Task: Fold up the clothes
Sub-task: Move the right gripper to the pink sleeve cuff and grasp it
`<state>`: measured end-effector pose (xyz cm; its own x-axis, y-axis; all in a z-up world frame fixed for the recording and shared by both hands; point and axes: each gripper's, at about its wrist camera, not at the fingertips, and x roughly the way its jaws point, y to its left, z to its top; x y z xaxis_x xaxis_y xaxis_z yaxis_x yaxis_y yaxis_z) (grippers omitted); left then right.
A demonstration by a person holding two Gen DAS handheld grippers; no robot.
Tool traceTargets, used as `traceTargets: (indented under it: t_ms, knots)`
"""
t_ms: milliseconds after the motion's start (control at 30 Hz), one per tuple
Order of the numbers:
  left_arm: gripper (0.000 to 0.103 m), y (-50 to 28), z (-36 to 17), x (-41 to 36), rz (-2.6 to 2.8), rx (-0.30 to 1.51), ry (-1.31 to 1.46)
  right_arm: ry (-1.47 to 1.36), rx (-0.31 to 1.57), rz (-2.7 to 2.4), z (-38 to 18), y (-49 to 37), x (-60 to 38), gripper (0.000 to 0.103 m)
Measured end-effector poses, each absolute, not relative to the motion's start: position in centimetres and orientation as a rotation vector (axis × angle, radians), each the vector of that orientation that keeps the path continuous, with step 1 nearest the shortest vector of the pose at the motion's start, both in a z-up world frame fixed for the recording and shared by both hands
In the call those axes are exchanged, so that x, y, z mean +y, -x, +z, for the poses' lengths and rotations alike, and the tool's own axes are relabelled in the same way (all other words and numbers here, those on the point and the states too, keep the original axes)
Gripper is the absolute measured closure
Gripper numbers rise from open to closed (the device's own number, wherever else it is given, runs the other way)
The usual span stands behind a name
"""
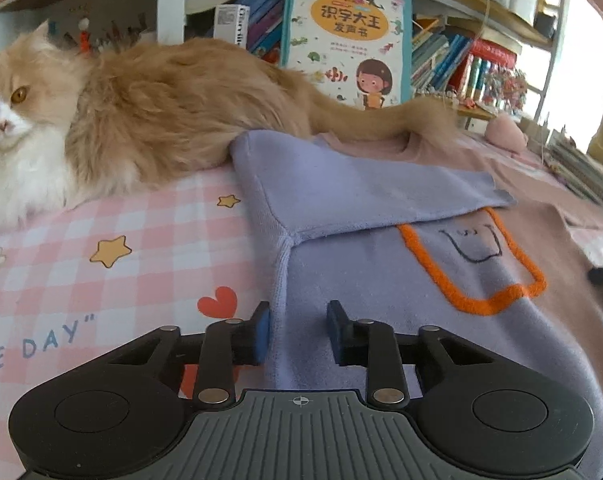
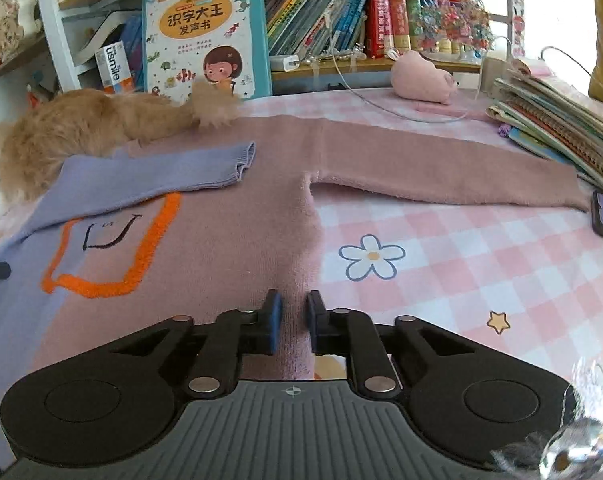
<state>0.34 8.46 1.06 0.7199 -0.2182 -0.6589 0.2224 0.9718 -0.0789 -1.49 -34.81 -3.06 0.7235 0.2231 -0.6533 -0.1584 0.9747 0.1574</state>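
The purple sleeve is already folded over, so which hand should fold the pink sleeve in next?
Probably the right. The pink sleeve lies stretched out flat on its side, with the right gripper at the pink side edge of the sweater. The left gripper sits at the purple edge, beside the cat.

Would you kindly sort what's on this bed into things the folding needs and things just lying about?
Folding: sweater; its lilac sleeve, already folded in; its pink sleeve, spread out.
Lying about: cat; picture book; pink plush; notebook stack.
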Motion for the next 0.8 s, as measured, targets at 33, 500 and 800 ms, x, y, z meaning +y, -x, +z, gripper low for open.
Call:
traceTargets:
  t_ms: [33,500,800]
  knots:
    - [0.083,-0.3,1.1,8.4,-0.253,0.730,-0.002,-0.090,0.733,0.204,-3.0,1.6,-34.9,0.094]
    - [0.084,0.4,1.3,6.5,-0.337,0.732,0.014,-0.055,0.709,0.140,-3.3,2.2,-36.5,0.094]
    - [0.084,-0.6,0.9,6.3,-0.329,0.731,0.035,-0.104,0.686,0.127,-3.7,1.9,-37.4,0.093]
